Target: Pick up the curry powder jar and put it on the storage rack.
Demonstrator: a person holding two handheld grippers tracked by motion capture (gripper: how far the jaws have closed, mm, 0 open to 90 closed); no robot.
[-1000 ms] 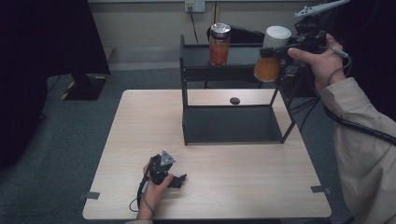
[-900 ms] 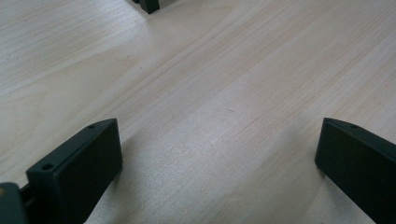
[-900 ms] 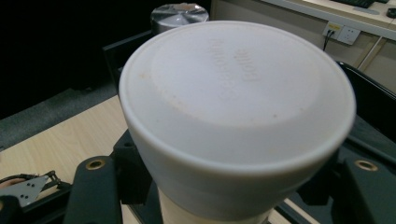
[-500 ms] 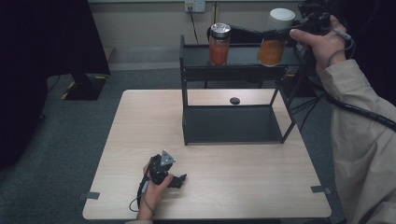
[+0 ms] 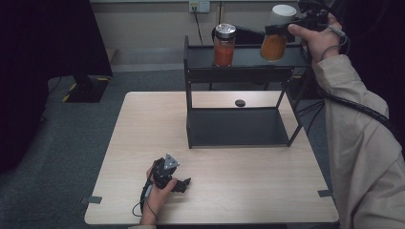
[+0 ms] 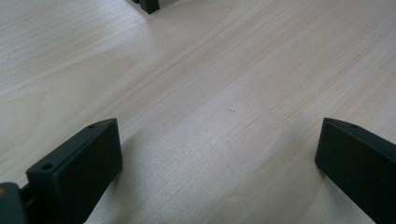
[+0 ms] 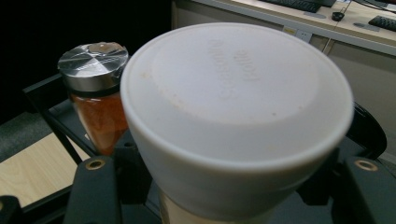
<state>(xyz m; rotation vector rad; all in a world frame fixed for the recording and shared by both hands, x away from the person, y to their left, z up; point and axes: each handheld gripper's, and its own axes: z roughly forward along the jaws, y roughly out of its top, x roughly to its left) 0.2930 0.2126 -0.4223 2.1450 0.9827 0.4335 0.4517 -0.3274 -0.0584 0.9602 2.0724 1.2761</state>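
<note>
Right tongs [image 5: 279,29] clamped on white-lidded jar [image 5: 277,33] above shelf edge [image 5: 248,67]; left tongs [image 5: 184,183] wide — bare table [image 5: 239,191].

white-capped jar [image 5: 276,37] of orange filling, tilted, held above the shelf's [image 5: 248,57] right end.

White-capped jar [image 5: 277,36] now higher above shelf [image 5: 248,59].
</note>
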